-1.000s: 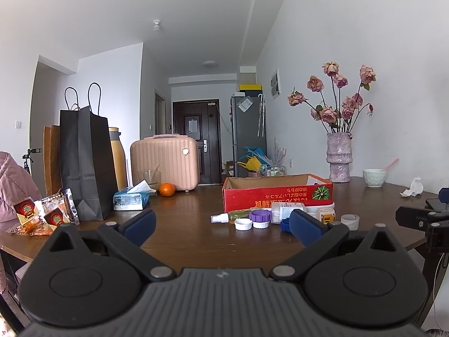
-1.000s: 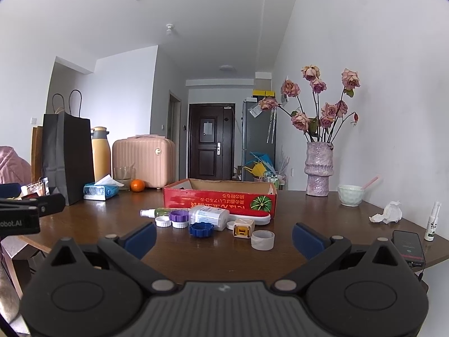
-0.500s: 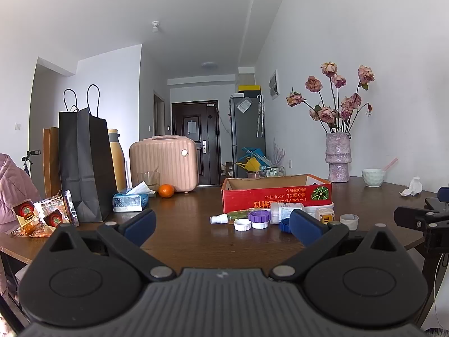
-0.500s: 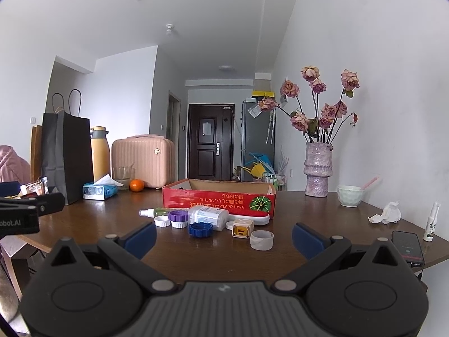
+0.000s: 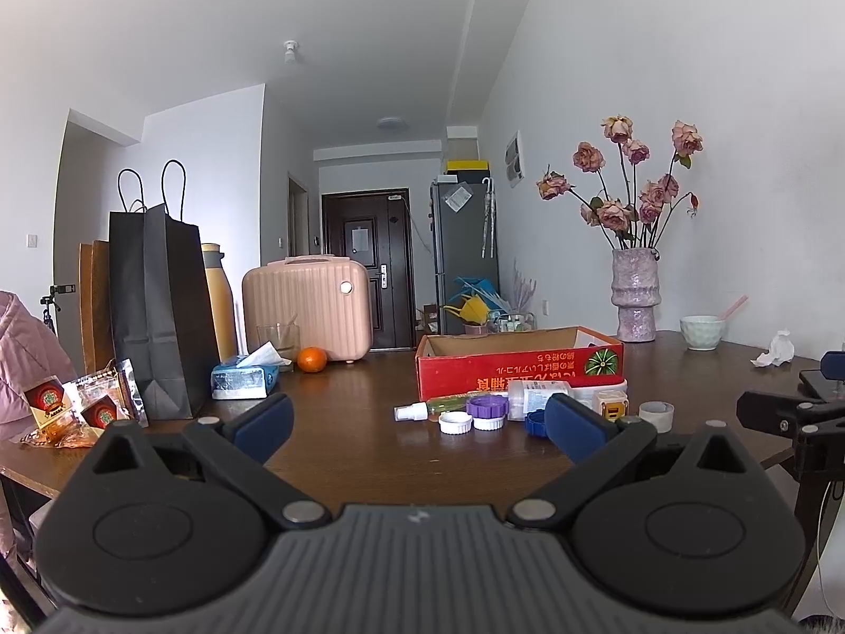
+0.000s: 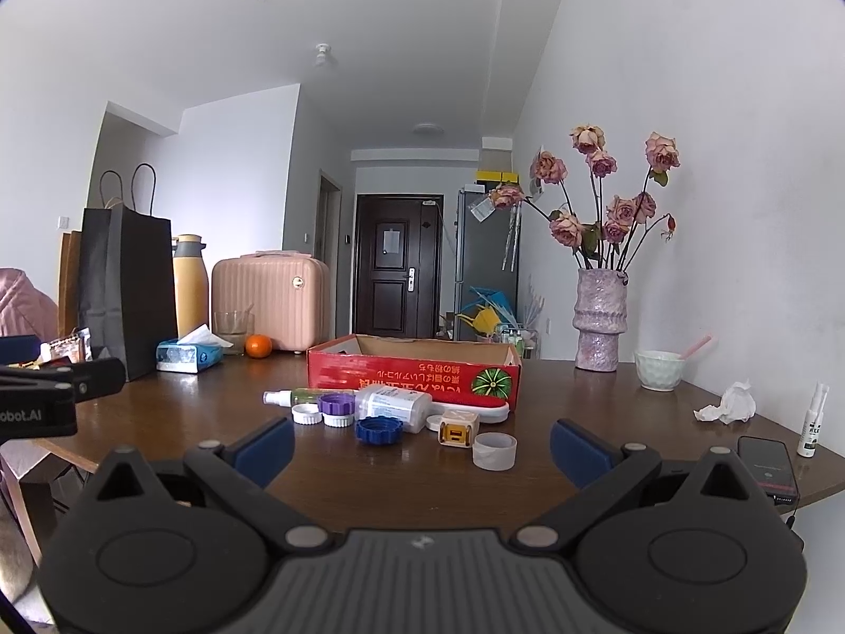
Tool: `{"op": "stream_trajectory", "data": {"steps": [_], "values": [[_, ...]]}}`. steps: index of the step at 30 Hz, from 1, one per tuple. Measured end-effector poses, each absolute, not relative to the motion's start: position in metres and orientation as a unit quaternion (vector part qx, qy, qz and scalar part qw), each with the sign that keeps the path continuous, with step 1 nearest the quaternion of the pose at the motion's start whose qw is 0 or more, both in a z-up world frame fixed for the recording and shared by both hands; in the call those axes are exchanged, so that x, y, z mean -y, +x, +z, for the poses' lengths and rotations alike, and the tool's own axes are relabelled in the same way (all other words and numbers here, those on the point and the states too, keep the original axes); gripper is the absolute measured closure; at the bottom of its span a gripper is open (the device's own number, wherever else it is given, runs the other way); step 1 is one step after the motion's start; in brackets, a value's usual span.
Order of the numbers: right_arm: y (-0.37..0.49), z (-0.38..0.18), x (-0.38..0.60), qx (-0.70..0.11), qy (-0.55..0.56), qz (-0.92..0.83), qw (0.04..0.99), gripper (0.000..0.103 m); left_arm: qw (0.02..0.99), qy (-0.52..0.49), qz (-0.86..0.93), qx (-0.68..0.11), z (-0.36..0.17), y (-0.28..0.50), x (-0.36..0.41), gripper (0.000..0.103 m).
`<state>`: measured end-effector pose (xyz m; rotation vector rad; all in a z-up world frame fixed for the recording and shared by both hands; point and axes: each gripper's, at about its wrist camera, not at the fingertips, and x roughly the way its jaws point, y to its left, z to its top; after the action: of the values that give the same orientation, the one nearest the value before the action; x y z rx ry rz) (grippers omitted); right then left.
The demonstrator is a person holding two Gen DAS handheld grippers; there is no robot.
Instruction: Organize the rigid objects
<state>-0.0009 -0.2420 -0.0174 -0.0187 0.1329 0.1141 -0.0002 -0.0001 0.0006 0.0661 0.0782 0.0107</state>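
Hovering just off the near edge of the desk [image 6: 607, 396], the right gripper [image 6: 421, 441] has its blue-padded fingers [image 6: 578, 451] spread wide with nothing between them, and the left gripper [image 5: 417, 420] is equally wide and empty. Using the red cardboard box [image 6: 414, 375] as landmark, the loose things lie in a cluster along its near side: a clear plastic cup [image 6: 494, 451] nearest the right gripper, a small cream-and-yellow cube [image 6: 458, 428] just behind it, a blue cap [image 6: 378, 430] to the cube's left, and a white bottle [image 6: 391, 406] lying on its side against the box front. Farther left of the bottle sit a purple cap [image 6: 337, 403], two white caps [image 6: 307, 414], and a small spray bottle [image 6: 288, 397] lying flat. Right of the box stand a vase of dried roses [image 6: 599, 327] and a pale bowl [image 6: 659, 370]; a crumpled tissue [image 6: 726, 406] and a phone [image 6: 767, 467] lie nearer the desk's right edge. Left of the box are an orange [image 6: 259, 345], a tissue pack [image 6: 187, 355] and a black paper bag [image 6: 127, 285].
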Motion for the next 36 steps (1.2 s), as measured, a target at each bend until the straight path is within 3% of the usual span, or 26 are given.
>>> {"op": "stream_trajectory", "data": {"steps": [26, 36], "values": [[0.001, -0.017, 0.243, -0.069, -0.008, 0.054, 0.996, 0.0, 0.999, 0.037, 0.004, -0.037, -0.001, 0.002, 0.002, 0.0], [0.023, -0.014, 0.252, -0.052, 0.004, 0.049, 0.997, 0.0, 0.998, 0.055, 0.026, 0.014, 0.007, 0.037, 0.002, 0.0]]}}
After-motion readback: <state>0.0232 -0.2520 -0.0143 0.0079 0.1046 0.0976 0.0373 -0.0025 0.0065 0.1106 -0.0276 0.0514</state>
